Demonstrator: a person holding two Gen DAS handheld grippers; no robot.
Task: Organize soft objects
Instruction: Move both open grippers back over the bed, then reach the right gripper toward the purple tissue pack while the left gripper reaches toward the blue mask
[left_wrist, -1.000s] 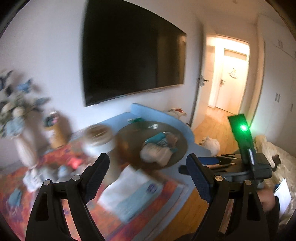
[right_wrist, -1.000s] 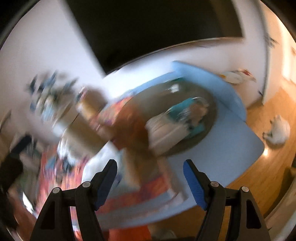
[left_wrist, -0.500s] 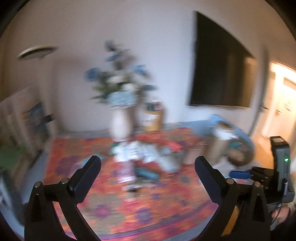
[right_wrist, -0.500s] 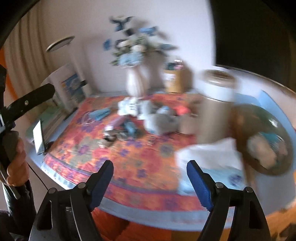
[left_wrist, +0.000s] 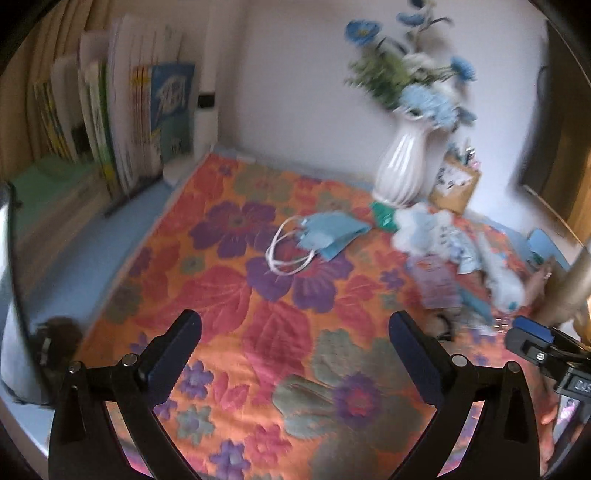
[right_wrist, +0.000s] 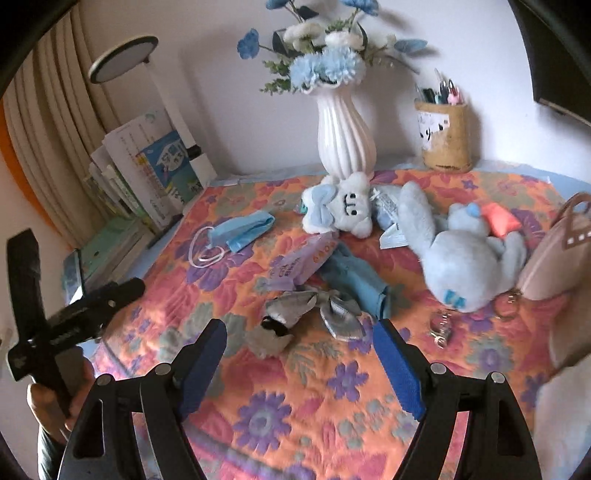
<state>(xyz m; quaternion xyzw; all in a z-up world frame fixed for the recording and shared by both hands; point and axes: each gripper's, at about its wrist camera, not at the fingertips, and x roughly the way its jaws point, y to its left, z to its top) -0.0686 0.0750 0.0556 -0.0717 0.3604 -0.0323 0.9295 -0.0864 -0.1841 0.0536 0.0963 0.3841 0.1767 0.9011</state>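
Soft things lie on a floral orange cloth (right_wrist: 314, 387). In the right wrist view a blue face mask (right_wrist: 242, 229) lies at the left, a white-blue plush (right_wrist: 343, 206) by the vase, a large pale blue plush (right_wrist: 461, 251) at the right, a blue cloth piece (right_wrist: 354, 277) and a grey bow (right_wrist: 314, 310) in the middle. My right gripper (right_wrist: 299, 354) is open and empty, just in front of the bow. My left gripper (left_wrist: 295, 343) is open and empty above the cloth, short of the mask (left_wrist: 328, 236). The plush pile (left_wrist: 454, 247) is blurred at the right.
A white vase of blue flowers (right_wrist: 345, 136) and a pen holder (right_wrist: 445, 136) stand at the back. Books (left_wrist: 122, 110) lean at the left. A pink bag (right_wrist: 557, 254) and key rings (right_wrist: 441, 328) lie at the right. A purple packet (right_wrist: 295, 266) lies mid-cloth.
Both views have swung left from the TV, round tray and doorway to the floral cloth with the soft things. Both grippers stay open.
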